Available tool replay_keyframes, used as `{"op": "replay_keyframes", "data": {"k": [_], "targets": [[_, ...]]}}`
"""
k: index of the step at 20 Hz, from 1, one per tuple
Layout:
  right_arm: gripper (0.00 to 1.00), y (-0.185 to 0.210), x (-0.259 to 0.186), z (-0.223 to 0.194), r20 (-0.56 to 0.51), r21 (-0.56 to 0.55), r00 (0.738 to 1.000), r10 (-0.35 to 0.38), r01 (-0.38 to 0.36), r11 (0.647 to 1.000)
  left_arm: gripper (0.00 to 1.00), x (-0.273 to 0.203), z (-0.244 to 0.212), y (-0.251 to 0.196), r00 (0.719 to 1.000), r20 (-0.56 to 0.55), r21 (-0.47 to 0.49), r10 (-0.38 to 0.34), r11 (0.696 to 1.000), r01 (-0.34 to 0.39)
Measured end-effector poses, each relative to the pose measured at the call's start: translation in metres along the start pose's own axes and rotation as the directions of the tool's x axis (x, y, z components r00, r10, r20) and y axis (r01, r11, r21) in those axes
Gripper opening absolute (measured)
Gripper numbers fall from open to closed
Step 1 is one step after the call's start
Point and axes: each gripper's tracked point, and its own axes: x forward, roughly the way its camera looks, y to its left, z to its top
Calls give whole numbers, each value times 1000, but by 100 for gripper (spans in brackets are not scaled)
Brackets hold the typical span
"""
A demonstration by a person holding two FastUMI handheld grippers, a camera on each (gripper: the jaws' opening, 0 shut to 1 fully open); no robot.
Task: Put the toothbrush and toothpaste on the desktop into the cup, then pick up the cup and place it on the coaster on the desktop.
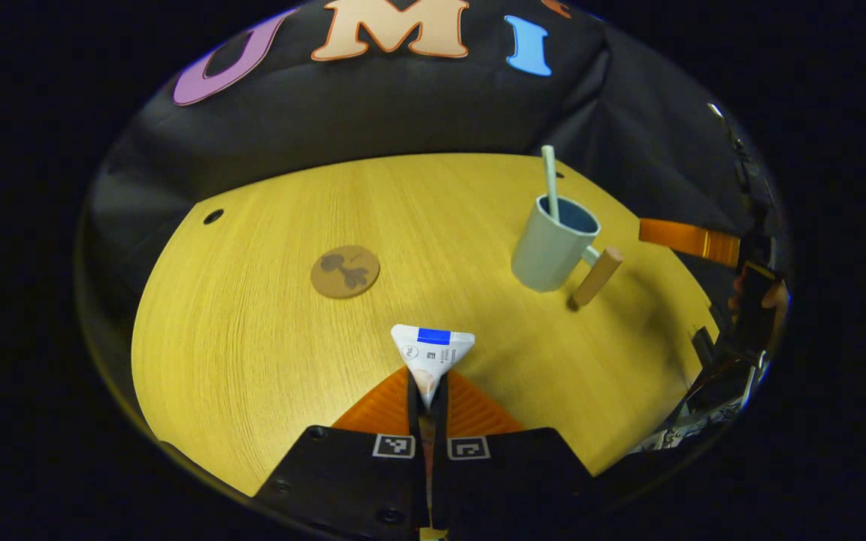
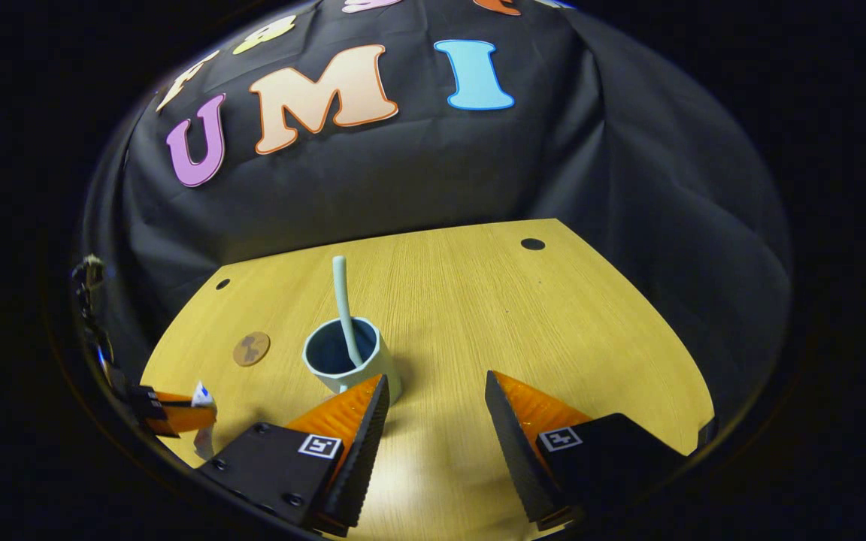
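My left gripper (image 1: 428,394) is shut on a white toothpaste tube (image 1: 431,355) with a blue band, held just above the wooden desktop (image 1: 252,361). The pale blue cup (image 1: 553,244) with a wooden handle (image 1: 597,276) stands upright to the right, the pale green toothbrush (image 1: 550,182) leaning inside it. The round brown coaster (image 1: 345,271) lies left of centre. In the right gripper view, my right gripper (image 2: 433,409) hangs open just behind the cup (image 2: 343,361), toothbrush (image 2: 346,309) standing in it, coaster (image 2: 252,349) farther left. The left gripper (image 2: 177,415) with the tube (image 2: 202,396) shows at far left.
The desktop has small round holes near its far corners (image 1: 213,216) (image 2: 531,243). Black cloth walls close in behind and to the right. The other gripper's orange finger (image 1: 688,240) and a hand (image 1: 767,297) sit at the desk's right edge.
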Motion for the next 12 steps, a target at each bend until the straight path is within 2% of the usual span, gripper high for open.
{"op": "replay_keyframes", "data": {"k": [4,5,6,10,12], "targets": [[75,1,-5,-5,-9,2,1000,18,-18,1000,1,1,47,-27,992,107,16,-63,998,62],[81,0,-7,-7,-9,1,1000,21,-21,1000,1,2,60,-35,987,138,12,-79,997,78],[81,0,-9,-9,-12,-2,1000,26,-26,1000,1,3,74,-43,980,171,13,-97,995,96],[81,-8,-18,-22,-35,-8,999,39,-40,999,1,3,138,-85,921,335,29,-200,979,202],[81,-20,-23,-28,-43,-7,999,28,-28,1000,1,7,162,-99,890,397,39,-224,973,228]]}}
